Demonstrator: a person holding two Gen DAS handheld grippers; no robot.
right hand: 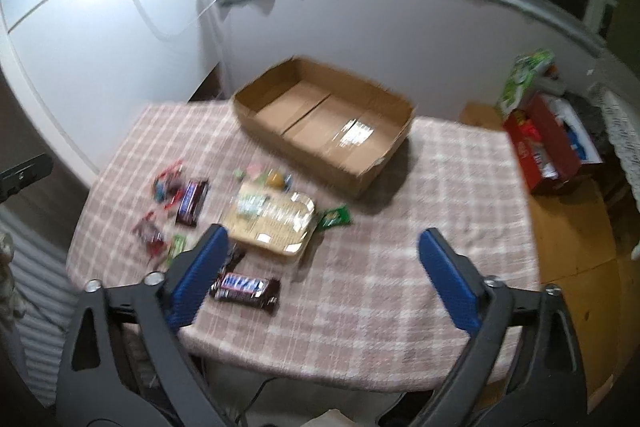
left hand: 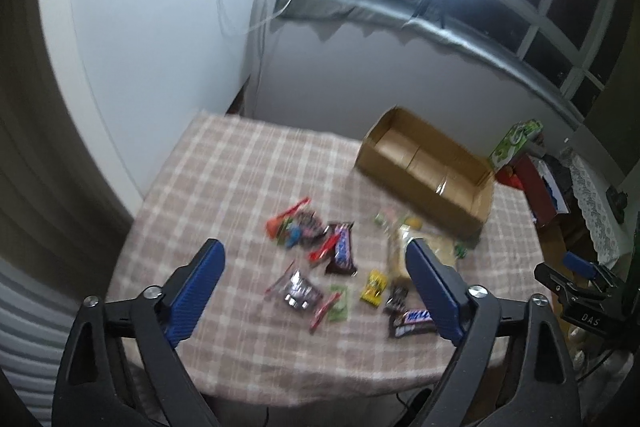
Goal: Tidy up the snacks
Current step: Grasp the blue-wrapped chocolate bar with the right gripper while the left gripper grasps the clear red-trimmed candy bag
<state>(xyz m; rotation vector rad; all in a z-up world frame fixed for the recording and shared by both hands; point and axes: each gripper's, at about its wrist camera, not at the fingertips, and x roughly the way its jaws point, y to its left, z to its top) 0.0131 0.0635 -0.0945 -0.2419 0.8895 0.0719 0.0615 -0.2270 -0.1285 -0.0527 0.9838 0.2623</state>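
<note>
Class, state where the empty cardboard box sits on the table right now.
In the right wrist view the cardboard box sits at the table's far edge, beyond the large flat cracker packet.

The letters "DAS" stand in pale print on the black body of the right gripper (left hand: 591, 281), at the right edge of the left wrist view. Two brown chocolate bars (left hand: 343, 247) carry a blue logo with white lettering on their wrappers, and another such bar (right hand: 245, 289) lies at lower centre of the right wrist view, but blur leaves the words unreadable. Print on the other wrappers is too smeared to make out.
</note>
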